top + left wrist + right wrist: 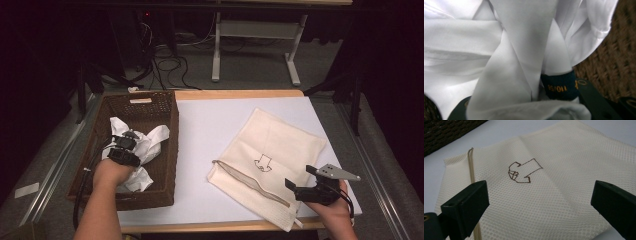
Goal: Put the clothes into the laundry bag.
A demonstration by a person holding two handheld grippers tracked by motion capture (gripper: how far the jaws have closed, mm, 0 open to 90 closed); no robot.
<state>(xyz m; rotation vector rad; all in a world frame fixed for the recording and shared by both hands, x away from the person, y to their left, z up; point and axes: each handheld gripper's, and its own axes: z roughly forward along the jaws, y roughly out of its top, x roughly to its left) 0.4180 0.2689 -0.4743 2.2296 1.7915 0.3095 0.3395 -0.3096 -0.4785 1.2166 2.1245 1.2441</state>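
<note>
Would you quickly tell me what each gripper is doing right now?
Left gripper: closed on the white garment in the wicker basket.
Right gripper: open, holding nothing, over the mesh bag.

White garment (506, 50), left gripper view: a dark navy tag (560, 86) sits among the folds, with yellow print, seen upside down. It appears to read "110/50"; the last digits are uncertain.

Black jaw part just beside the tag: a yellow mark at its edge, too cut off to read.

Cream mesh bag (554, 195), right gripper view: a brown outline drawing (523, 172) of a folded shirt, a sign without letters. The same drawing shows on the bag in the high view (263, 163).
</note>
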